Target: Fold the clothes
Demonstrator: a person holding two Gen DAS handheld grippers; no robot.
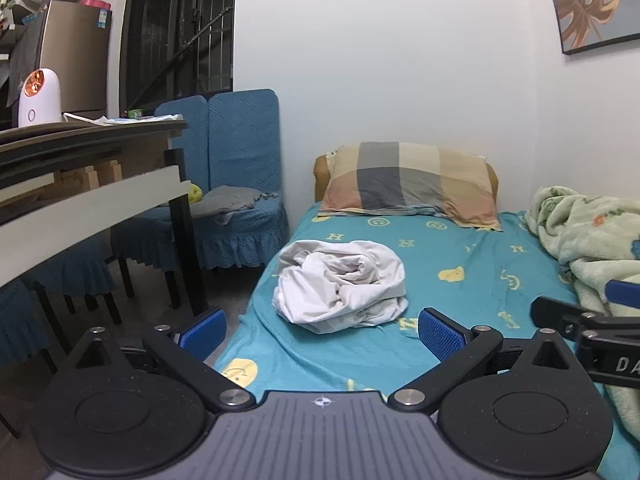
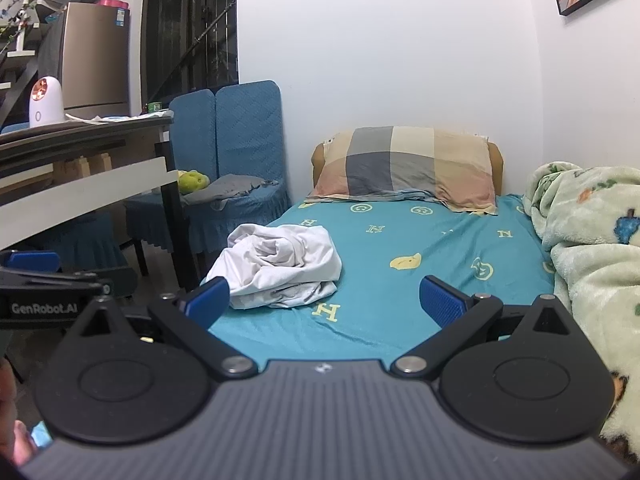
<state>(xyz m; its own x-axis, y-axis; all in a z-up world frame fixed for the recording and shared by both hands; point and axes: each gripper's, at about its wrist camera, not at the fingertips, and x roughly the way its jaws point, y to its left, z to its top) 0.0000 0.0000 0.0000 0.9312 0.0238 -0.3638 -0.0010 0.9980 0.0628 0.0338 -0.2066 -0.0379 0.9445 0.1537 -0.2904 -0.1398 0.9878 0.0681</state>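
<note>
The left gripper (image 1: 320, 330) holds its jaws spread wide, with nothing between the ribbed blue pads (image 1: 440, 330); it hangs above the near end of the bed (image 1: 460, 248). The right gripper (image 2: 324, 298) is likewise wide open and holds nothing, and each gripper shows at the edge of the other's view.

The white garment (image 1: 340, 284) lies in a soft, crumpled heap of thin fabric on the turquoise sheet, near the bed's left edge: at twelve o'clock from the left gripper, at about eleven o'clock from the right one (image 2: 280, 266). Neither gripper touches it.

A checked pillow (image 2: 404, 168) in grey, beige and pink lies at the head of the bed against the wall. A fluffy pale green blanket (image 2: 592, 240) is bunched at three o'clock. At nine to ten o'clock stand a table (image 1: 92, 160) and blue-covered chairs (image 1: 240, 184), one carrying grey cloth.
</note>
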